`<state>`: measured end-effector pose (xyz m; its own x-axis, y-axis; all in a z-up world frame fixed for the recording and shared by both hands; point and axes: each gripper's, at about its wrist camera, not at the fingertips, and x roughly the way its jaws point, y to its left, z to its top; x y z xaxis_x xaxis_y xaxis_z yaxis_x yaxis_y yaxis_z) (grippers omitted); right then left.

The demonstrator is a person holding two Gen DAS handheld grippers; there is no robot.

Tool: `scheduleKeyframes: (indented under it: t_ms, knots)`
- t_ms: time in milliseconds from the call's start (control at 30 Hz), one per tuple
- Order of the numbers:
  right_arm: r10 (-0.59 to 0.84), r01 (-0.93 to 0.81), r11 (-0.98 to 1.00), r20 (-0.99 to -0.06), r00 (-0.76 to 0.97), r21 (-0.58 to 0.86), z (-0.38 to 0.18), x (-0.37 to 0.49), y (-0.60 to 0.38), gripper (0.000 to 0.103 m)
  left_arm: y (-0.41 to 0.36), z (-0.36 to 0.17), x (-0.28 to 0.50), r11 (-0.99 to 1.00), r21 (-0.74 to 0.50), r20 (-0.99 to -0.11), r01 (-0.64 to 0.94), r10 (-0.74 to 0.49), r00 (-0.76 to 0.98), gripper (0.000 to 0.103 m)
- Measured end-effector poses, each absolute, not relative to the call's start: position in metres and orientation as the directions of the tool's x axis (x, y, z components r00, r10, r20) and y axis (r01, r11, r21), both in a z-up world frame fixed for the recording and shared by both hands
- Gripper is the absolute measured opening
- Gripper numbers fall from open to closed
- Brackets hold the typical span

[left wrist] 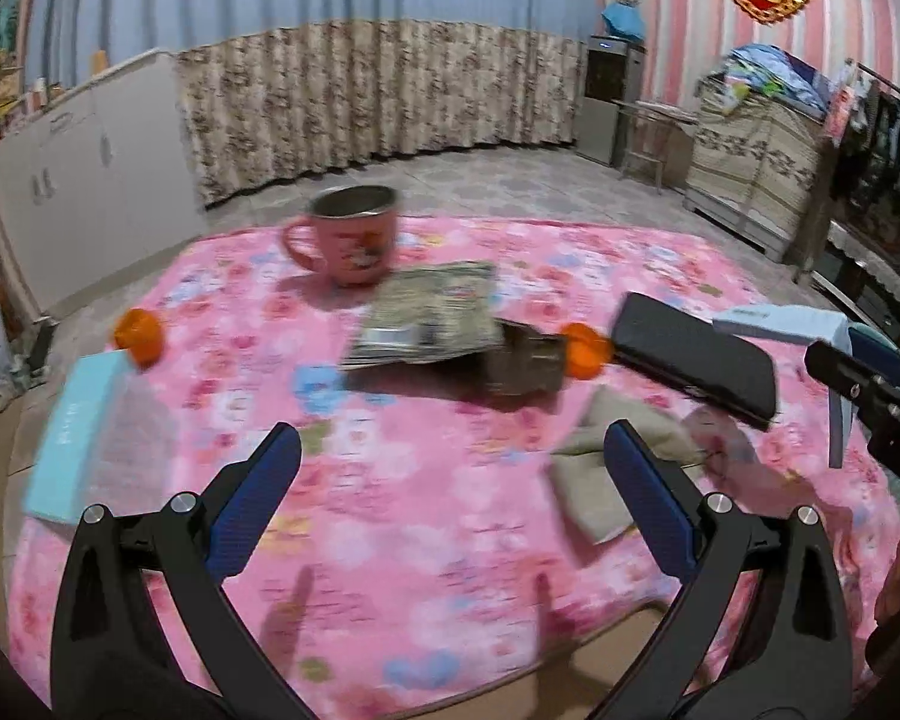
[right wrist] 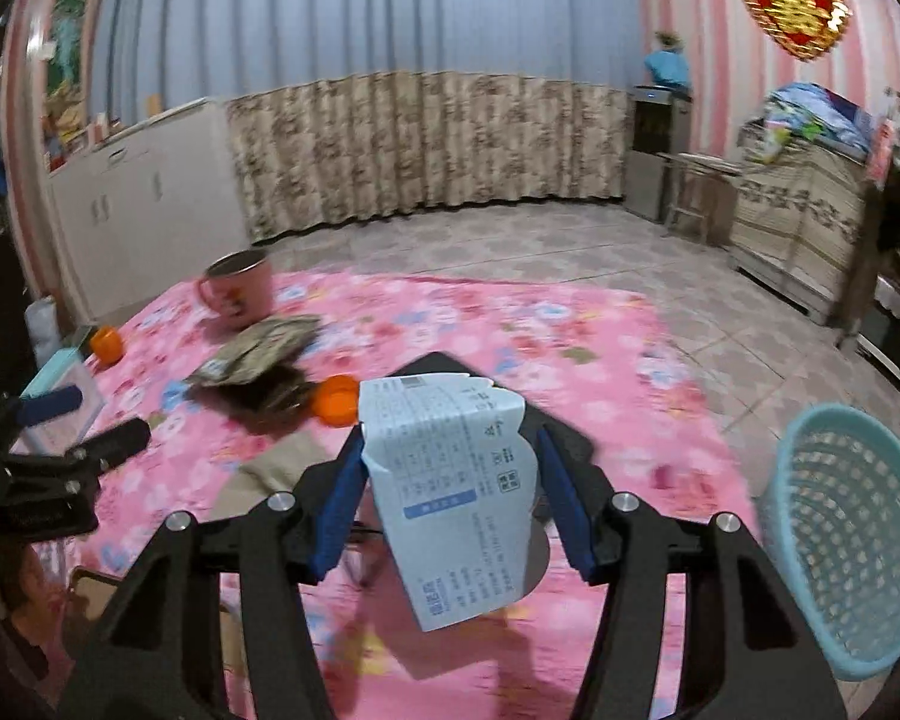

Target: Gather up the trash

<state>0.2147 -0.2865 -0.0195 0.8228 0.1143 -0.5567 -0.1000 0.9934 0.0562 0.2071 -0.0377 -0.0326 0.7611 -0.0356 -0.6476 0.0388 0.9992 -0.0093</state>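
Presently, table stock:
Right gripper (right wrist: 450,480): one, jaws clamped on one pale blue carton (right wrist: 450,480), above the pink cloth (right wrist: 600,360).
Left gripper (left wrist: 450,492): one, jaws wide, nothing between.
Basket (right wrist: 846,540): one, near right.
Oranges (left wrist: 140,329): two.
Mug (left wrist: 348,234): one, far left.
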Motion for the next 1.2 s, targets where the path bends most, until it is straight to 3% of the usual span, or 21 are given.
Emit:
scheduleKeyframes:
  t_ms: [267, 367, 500, 567, 633, 767, 900, 933, 1200]
  knots:
    - [0.050, -0.007, 0.997, -0.563, 0.825, 0.079, -0.023, 0.209, -0.342, 0.056, -0.097, -0.050, 0.228, 0.985, -0.004, -0.679, 0.170, -0.128, 0.723, 0.097]
    - [0.039, 0.011, 0.996, -0.565, 0.824, 0.084, -0.023, 0.205, -0.355, 0.056, -0.108, -0.060, 0.235, 0.981, -0.020, -0.712, 0.194, -0.150, 0.685, 0.087]
    - [0.034, 0.018, 0.996, -0.572, 0.820, 0.085, -0.026, 0.203, -0.364, 0.056, -0.111, -0.072, 0.243, 0.981, -0.040, -0.749, 0.188, -0.154, 0.644, 0.083]
    - [0.034, 0.015, 0.997, -0.573, 0.819, 0.082, -0.027, 0.202, -0.364, 0.056, -0.108, -0.079, 0.247, 0.979, -0.071, -0.761, 0.193, -0.179, 0.624, 0.070]
    - [0.037, 0.011, 0.997, -0.573, 0.819, 0.080, -0.027, 0.202, -0.363, 0.056, -0.109, -0.078, 0.248, 0.975, -0.089, -0.757, 0.203, -0.199, 0.623, 0.064]
    - [0.042, 0.002, 0.997, -0.567, 0.823, 0.077, -0.025, 0.201, -0.360, 0.056, -0.114, -0.075, 0.243, 0.973, -0.057, -0.744, 0.225, -0.192, 0.640, 0.041]
    - [0.051, -0.015, 0.998, -0.565, 0.823, 0.067, -0.024, 0.201, -0.354, 0.056, -0.113, -0.070, 0.239, 0.972, -0.034, -0.742, 0.230, -0.179, 0.646, 0.025]
    - [0.052, -0.019, 0.998, -0.565, 0.823, 0.065, -0.024, 0.201, -0.352, 0.056, -0.111, -0.067, 0.237, 0.974, -0.021, -0.738, 0.224, -0.166, 0.653, 0.005]
    - [0.066, -0.030, 0.997, -0.565, 0.822, 0.074, -0.026, 0.196, -0.348, 0.056, -0.094, -0.045, 0.227, 0.981, 0.016, -0.714, 0.194, -0.125, 0.689, 0.002]
